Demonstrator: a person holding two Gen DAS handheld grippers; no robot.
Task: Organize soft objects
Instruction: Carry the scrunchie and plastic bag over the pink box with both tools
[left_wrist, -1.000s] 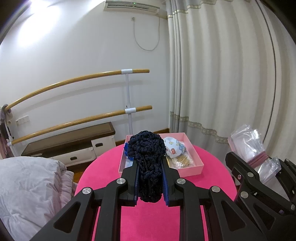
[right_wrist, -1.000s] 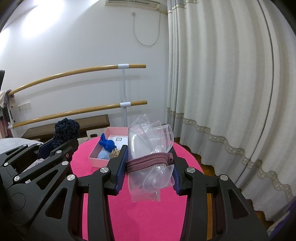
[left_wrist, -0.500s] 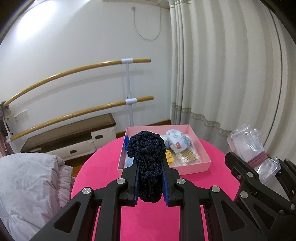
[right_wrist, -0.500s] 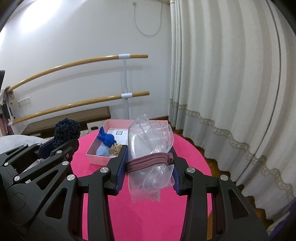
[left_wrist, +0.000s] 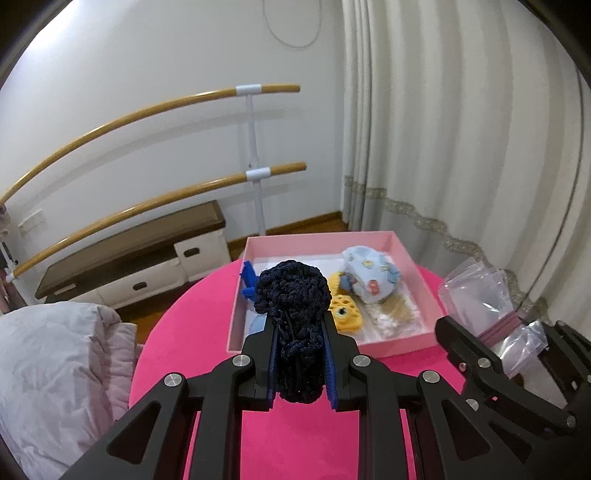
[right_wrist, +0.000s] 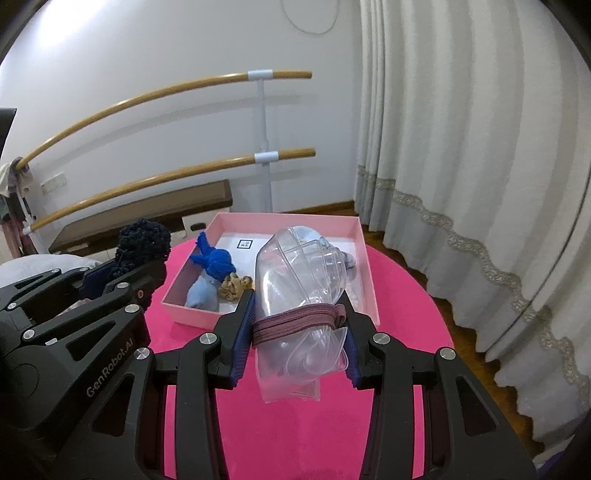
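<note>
surface: round pink table (left_wrist: 192, 332) | on it: open pink box (left_wrist: 413, 341), near far edge

Ahead of me 2 curved wooden rails (left_wrist: 155, 110) run along the white wall on a white post (left_wrist: 255, 162). A low bench with a dark top (left_wrist: 129, 247) sits under them. Pale curtains (right_wrist: 461, 147) hang at right, and a crumpled grey quilt (left_wrist: 48, 354) lies at left.

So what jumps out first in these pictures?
The bright pink round table, with an open pink box of small soft toys and scrunchies at its far side. In front, each black gripper holds something: the left gripper clamps a dark navy knitted bundle, and the right gripper clamps a clear plastic bag tied with a mauve band.
</note>
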